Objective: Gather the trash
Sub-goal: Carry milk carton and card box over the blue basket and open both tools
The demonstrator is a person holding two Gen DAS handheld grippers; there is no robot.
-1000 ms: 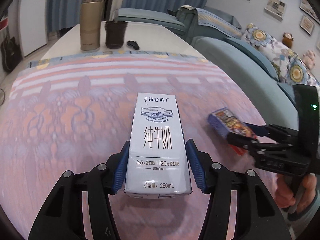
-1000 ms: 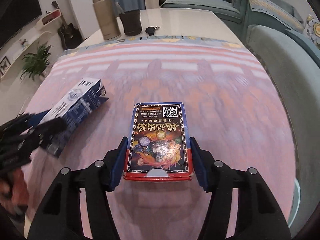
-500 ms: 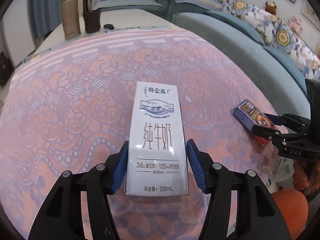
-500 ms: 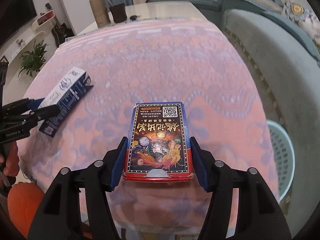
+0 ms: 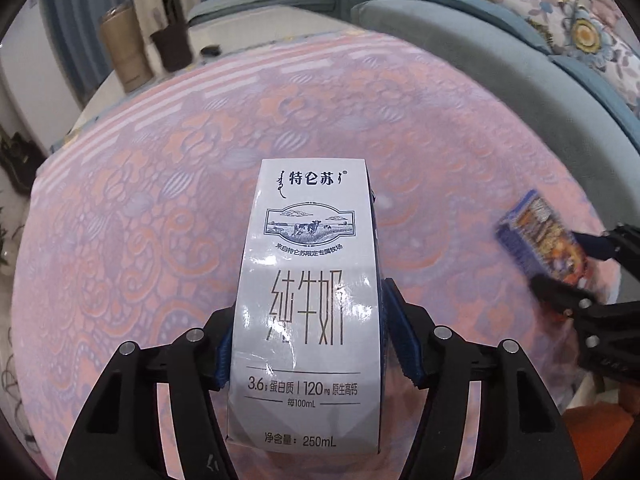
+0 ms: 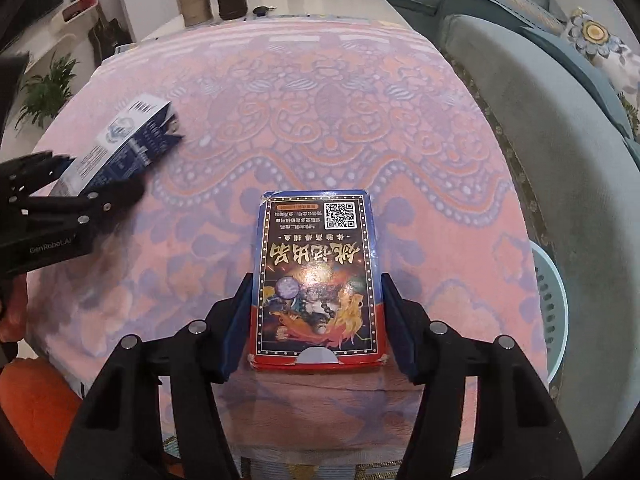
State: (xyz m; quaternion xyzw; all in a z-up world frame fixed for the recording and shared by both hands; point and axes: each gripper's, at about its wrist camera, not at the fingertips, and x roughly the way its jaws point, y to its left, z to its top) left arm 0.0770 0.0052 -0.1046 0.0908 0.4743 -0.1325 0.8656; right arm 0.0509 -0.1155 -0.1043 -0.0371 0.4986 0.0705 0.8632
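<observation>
A white milk carton (image 5: 308, 300) lies between the fingers of my left gripper (image 5: 308, 344), above the near part of the table. The jaws are opening; the carton sits twisted, its dark side face showing beside the right pad (image 5: 400, 344), and it no longer looks pinched. In the right wrist view the carton (image 6: 120, 152) and left gripper (image 6: 92, 184) are blurred at the left. My right gripper (image 6: 316, 312) is shut on a flat red and blue card box (image 6: 316, 264), held over the table's near edge. The left wrist view shows that box (image 5: 540, 248) at the right.
A pink patterned cloth (image 6: 320, 120) covers the table. A pale blue slotted basket (image 6: 554, 312) stands on the floor to the right, beside the grey sofa (image 6: 540, 120). A tan flask (image 5: 124, 52) and dark cup (image 5: 172, 44) stand at the far end. Something orange (image 6: 32, 400) sits low left.
Both grippers have drawn back toward the table's near edge. The left jaws have widened, and the milk carton has slid toward the camera and twisted. The right grip on the box is unchanged.
</observation>
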